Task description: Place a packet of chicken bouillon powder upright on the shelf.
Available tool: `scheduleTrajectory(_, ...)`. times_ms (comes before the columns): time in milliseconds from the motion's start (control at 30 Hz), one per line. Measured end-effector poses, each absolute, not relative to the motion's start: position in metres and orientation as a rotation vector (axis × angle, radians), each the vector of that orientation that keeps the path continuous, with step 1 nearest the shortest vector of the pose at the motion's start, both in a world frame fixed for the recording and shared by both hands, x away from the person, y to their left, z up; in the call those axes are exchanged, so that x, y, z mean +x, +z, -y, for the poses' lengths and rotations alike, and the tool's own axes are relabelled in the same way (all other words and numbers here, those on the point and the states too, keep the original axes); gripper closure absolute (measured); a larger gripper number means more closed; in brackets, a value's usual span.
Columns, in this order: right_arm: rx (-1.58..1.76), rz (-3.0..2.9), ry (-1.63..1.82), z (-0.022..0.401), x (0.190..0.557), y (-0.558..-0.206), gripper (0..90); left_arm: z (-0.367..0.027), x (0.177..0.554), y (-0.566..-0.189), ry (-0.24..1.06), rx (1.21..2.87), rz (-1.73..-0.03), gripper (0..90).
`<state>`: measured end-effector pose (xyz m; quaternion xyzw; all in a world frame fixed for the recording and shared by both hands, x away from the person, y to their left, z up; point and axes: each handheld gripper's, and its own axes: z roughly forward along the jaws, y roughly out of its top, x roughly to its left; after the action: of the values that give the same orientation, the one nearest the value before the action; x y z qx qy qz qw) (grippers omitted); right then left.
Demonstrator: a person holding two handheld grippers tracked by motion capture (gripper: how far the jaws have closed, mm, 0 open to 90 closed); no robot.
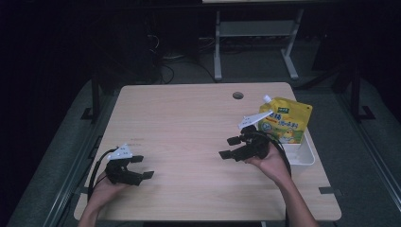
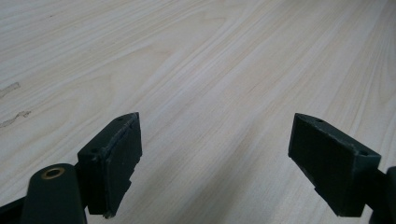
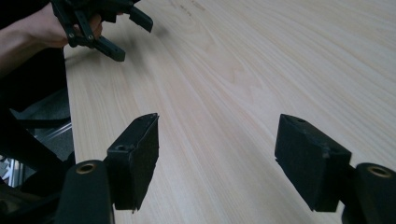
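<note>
My left gripper (image 1: 143, 167) rests low over the wooden table (image 1: 189, 118) near its front left corner, open, with nothing between its jaws. The left gripper view looks along the left gripper (image 2: 215, 154) at bare wood. My right gripper (image 1: 228, 147) hovers right of the table's middle, pointing left, jaws wide open and empty. In the right gripper view, bare wood lies beyond the right gripper (image 3: 217, 158), and farther off the other hand holds the left gripper (image 3: 130, 36). A yellow spouted pouch (image 1: 285, 120) stands in a white tray (image 1: 302, 153) just behind the right hand.
A round cable hole (image 1: 238, 95) sits near the table's far edge. The white tray lies along the right edge. Beyond the table stands a grey metal frame (image 1: 255, 42) on a dark floor. Bare wood stretches between the two grippers.
</note>
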<state>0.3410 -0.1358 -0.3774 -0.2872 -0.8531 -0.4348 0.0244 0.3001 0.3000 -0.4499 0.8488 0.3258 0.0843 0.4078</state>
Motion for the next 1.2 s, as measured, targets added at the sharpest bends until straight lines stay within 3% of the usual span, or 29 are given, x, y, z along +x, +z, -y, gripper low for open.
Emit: scheduleTrajectory(1200,-0.805,2.664,-1.241,0.108,0.297,-0.428,27.0,-0.295,0.300,-0.452,0.192,2.157,-0.802,17.1)
